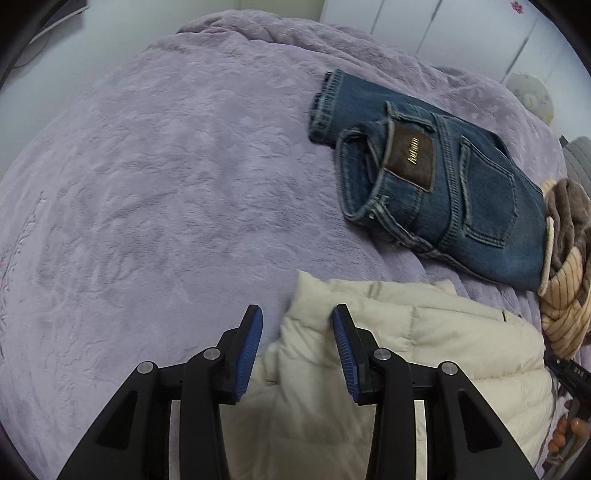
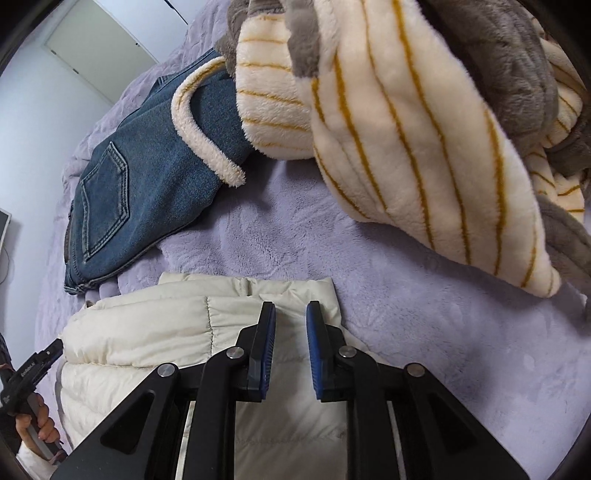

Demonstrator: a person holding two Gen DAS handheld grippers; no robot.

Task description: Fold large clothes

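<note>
A cream quilted puffer jacket (image 1: pixel 424 343) lies folded on the purple blanket (image 1: pixel 147 184); it also shows in the right wrist view (image 2: pixel 155 332). My left gripper (image 1: pixel 297 317) is open and empty, its fingers hovering over the jacket's left edge. My right gripper (image 2: pixel 291 314) is open with a narrower gap, empty, over the jacket's right end. Folded blue jeans (image 1: pixel 443 177) lie beyond the jacket, also in the right wrist view (image 2: pixel 147 173).
A fluffy cream, yellow-striped and grey garment (image 2: pixel 424 129) is heaped at the right, partly on the jeans; it shows at the left wrist view's right edge (image 1: pixel 565 266). White wardrobe doors (image 1: pixel 443 26) stand behind the bed. The other gripper's handle and hand (image 2: pixel 26 398) show at left.
</note>
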